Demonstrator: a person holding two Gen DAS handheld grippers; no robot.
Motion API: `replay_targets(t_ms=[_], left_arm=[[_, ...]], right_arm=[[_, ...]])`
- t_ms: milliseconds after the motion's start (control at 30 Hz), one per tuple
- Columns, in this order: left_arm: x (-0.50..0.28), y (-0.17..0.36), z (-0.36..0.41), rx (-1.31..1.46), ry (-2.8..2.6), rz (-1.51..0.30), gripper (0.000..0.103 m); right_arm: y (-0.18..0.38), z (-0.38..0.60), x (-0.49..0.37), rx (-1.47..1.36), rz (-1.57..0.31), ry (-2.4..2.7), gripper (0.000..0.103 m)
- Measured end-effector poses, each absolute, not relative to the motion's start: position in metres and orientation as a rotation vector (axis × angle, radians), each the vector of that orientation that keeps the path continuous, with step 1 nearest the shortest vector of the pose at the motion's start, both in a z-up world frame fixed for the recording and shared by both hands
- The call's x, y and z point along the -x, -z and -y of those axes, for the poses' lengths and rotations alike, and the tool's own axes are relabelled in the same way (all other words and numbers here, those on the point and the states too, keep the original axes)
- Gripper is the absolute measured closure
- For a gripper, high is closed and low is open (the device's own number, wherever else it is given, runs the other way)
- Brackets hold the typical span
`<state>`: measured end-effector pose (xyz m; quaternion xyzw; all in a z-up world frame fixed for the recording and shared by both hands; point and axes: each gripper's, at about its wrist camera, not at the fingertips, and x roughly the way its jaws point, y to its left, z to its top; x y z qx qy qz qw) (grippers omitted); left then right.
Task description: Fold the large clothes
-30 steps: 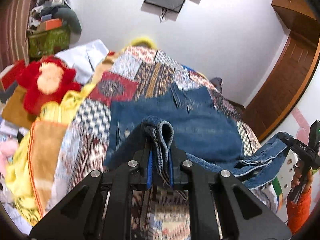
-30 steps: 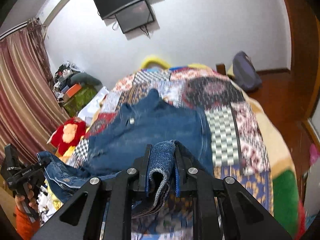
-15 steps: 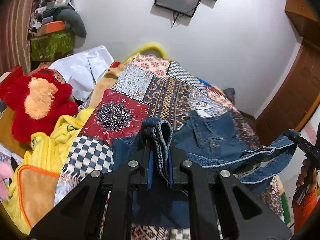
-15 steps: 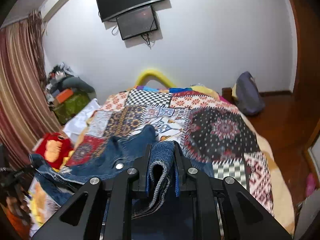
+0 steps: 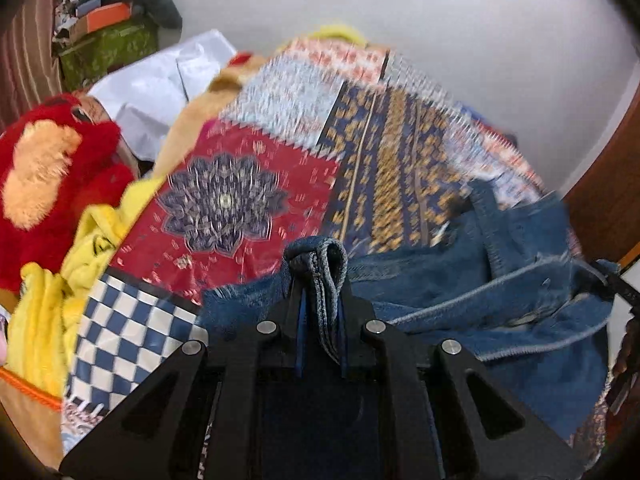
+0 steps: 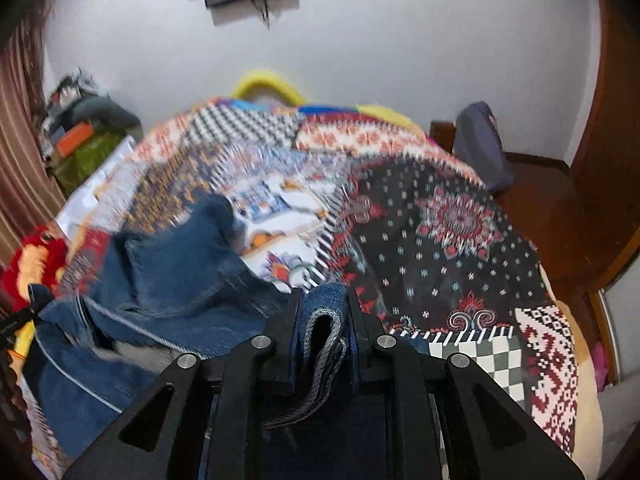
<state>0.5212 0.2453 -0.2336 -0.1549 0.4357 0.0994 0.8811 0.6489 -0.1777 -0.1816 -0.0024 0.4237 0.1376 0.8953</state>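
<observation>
A blue denim jacket (image 5: 480, 288) lies bunched on the patchwork quilt (image 5: 248, 200) of a bed. My left gripper (image 5: 320, 280) is shut on a folded denim hem, held above the quilt. My right gripper (image 6: 323, 316) is shut on another fold of the same jacket (image 6: 176, 272), which trails off to its left. The quilt (image 6: 448, 240) spreads ahead and to the right. The right gripper also shows at the right edge of the left wrist view (image 5: 616, 284). The jacket's lower part is hidden under both grippers.
A red plush toy (image 5: 48, 176) and yellow cloth (image 5: 60, 300) lie left of the bed. White sheets (image 5: 160, 84) and a cluttered green box (image 5: 104, 48) stand behind. A backpack (image 6: 480, 144) sits on the floor at the right. A wooden door (image 5: 608, 200) is right.
Both grippers have carried the denim hem forward over the bed toward the collar end. More bare quilt now shows ahead, and the jacket is bunched up nearer the grippers.
</observation>
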Motion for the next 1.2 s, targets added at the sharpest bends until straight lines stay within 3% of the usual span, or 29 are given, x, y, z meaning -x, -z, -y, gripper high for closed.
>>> replay_targets(t_ms=[267,433,467,567,600,733,867,1200], left_arm=[[-0.529,0.265,-0.243,0.306,-0.242,-0.971,0.086],[-0.529,0.252,-0.239,0.281,-0.225,-1.001,0.083],[-0.527,0.248,-0.24,0.284,-0.23,-1.003,0.073],[-0.512,0.219,-0.244,0.273,-0.269,-0.934,0.03],[-0.507,0.208,-0.246,0.268,-0.266,-0.908,0.025],[-0.491,0.176,-0.246,0.22,-0.265,-0.889,0.023],[-0.469,0.169,-0.238,0.179,-0.235,-0.894,0.009],[-0.461,0.241,-0.195,-0.002,-0.156,-1.08,0.007]], right_arm=[[0.2,0.213,-0.66,0.164,-0.835,-0.035,0.088],[0.188,0.271,-0.653,0.0,-0.922,-0.102,0.088],[0.182,0.277,-0.646,-0.01,-0.911,-0.122,0.088],[0.166,0.274,-0.622,0.027,-0.89,-0.185,0.088],[0.161,0.27,-0.613,0.04,-0.884,-0.213,0.088],[0.148,0.241,-0.584,0.073,-0.881,-0.338,0.088],[0.144,0.204,-0.554,0.111,-0.892,-0.475,0.088],[0.187,0.144,-0.547,0.082,-1.042,-0.6,0.088]])
